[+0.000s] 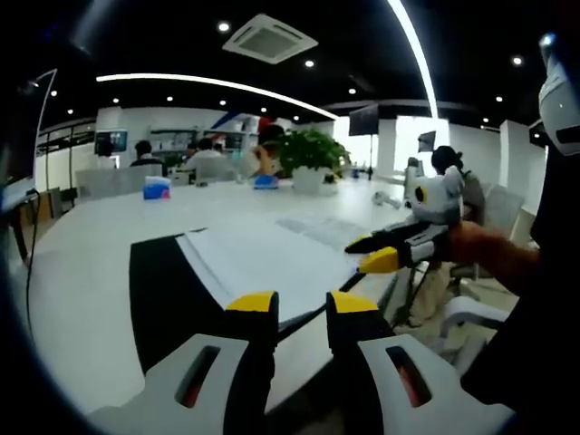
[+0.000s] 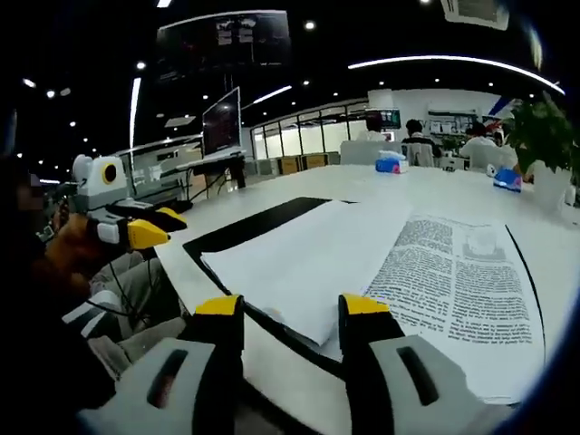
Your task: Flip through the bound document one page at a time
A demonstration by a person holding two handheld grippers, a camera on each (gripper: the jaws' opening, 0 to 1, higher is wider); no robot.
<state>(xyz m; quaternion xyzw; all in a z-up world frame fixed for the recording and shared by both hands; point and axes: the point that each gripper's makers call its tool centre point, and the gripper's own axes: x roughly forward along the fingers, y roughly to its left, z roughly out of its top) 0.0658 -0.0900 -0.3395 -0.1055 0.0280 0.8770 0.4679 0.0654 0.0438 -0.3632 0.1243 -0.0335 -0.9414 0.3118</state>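
The bound document [image 2: 435,272] lies open on the white tabletop [image 1: 91,263]; both the left tool [image 1: 302,306] and right tool [image 2: 292,308] hover spread at its near edge, seemingly lining up to catch a page

A long white glossy counter [image 2: 426,186] carries a flat black rectangular mat [image 2: 263,220]. On the mat lies the open bound document [image 2: 453,272] with white pages, one of them printed. Beyond the document stand a blue-and-pink tissue box [image 2: 391,162] and a leafy green plant in a white pot [image 1: 311,161].
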